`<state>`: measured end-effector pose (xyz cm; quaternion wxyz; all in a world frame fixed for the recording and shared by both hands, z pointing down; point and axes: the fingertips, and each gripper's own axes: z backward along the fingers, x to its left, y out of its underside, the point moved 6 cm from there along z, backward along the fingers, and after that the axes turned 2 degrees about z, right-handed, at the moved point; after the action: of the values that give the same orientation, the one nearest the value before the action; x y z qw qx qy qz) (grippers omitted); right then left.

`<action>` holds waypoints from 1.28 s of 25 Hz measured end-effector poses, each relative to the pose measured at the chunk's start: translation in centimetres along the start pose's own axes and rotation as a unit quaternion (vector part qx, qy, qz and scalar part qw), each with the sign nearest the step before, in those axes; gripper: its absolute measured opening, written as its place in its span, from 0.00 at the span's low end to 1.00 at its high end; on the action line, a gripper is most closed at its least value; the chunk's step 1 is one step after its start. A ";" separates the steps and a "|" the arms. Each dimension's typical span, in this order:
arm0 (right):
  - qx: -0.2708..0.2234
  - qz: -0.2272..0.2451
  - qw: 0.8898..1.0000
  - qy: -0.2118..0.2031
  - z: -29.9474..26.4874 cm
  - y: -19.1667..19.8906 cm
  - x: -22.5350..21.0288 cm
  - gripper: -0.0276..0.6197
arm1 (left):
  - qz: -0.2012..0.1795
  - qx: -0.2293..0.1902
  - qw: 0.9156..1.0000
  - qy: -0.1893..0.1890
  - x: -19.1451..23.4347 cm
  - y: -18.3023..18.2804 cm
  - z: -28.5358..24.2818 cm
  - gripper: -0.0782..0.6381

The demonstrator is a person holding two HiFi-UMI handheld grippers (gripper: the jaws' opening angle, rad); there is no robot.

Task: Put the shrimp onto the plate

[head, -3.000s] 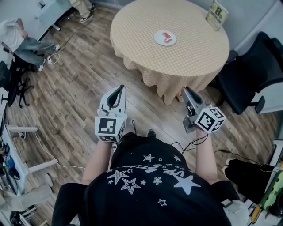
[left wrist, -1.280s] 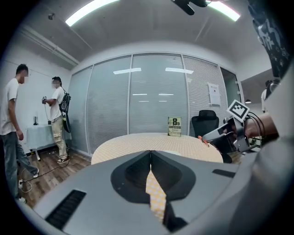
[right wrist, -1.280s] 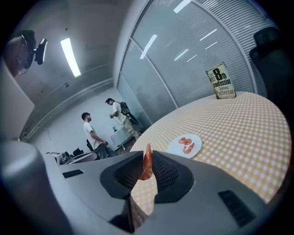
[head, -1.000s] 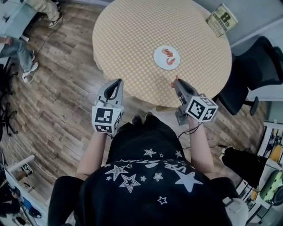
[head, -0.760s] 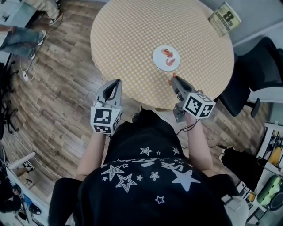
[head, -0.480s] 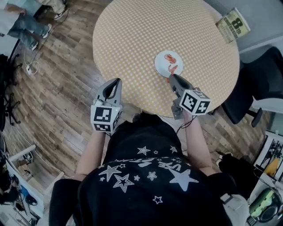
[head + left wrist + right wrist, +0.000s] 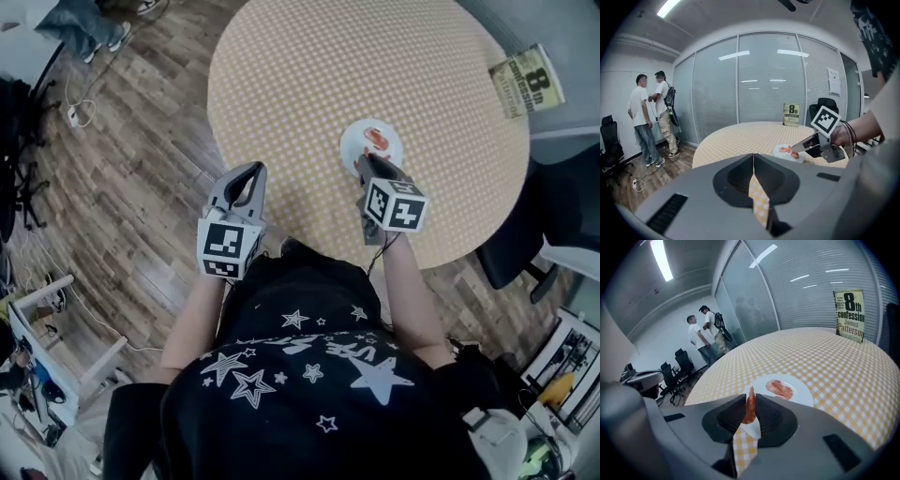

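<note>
A shrimp [image 7: 749, 409] stands upright, pinched between the jaws of the right tool [image 7: 750, 402], which are closed against its two sides. It sits at the near rim of the white plate [image 7: 800, 391]; whether it touches the plate cannot be told. More pink shrimp pieces [image 7: 781, 389] already lie in the middle of the plate. The plate rests on a round surface [image 7: 375, 56] covered with a yellow checked cloth, and a paperback book [image 7: 850, 315] stands upright at the far edge. The left tool [image 7: 753, 160] has its jaws together with nothing between them; in the head view it hangs beside the surface's near edge, above the wooden floor [image 7: 131, 141]. Two people [image 7: 647, 112] stand near the glass wall in the background.
</note>
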<state>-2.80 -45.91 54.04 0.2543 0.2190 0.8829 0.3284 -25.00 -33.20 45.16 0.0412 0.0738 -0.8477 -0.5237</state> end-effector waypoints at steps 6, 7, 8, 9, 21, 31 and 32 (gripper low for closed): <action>0.032 0.005 0.999 0.032 -2.2 0.2 -0.6 0.15 | 0.002 0.011 1.000 0.001 0.3 0.6 -0.8 0.12; 0.034 0.006 0.999 0.036 -2.3 0.2 -0.6 0.15 | 0.004 0.013 1.000 0.001 0.3 0.6 -0.8 0.12; 0.036 0.008 0.999 0.039 -2.4 0.1 -0.6 0.15 | 0.005 0.014 1.000 0.002 0.3 0.7 -0.9 0.12; 0.037 0.010 0.998 0.040 -2.6 0.2 -0.7 0.15 | 0.006 0.015 1.000 0.002 0.3 0.8 -1.0 0.12; 0.041 0.019 0.998 0.041 -3.3 -0.3 -0.2 0.15 | -0.001 0.017 1.000 0.013 0.9 0.7 -1.9 0.12; -0.001 -0.008 0.999 0.048 -0.9 -1.3 -0.7 0.15 | -0.005 0.003 1.000 0.024 0.6 0.0 -1.0 0.12; -0.006 -0.011 0.999 0.049 -0.5 -1.3 -0.7 0.15 | -0.004 0.000 1.000 0.025 0.7 0.0 -0.7 0.12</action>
<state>-2.88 -47.43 53.67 0.2152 0.1910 0.8949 0.3411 -25.55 -33.96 45.46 0.0601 0.0897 -0.8463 -0.5216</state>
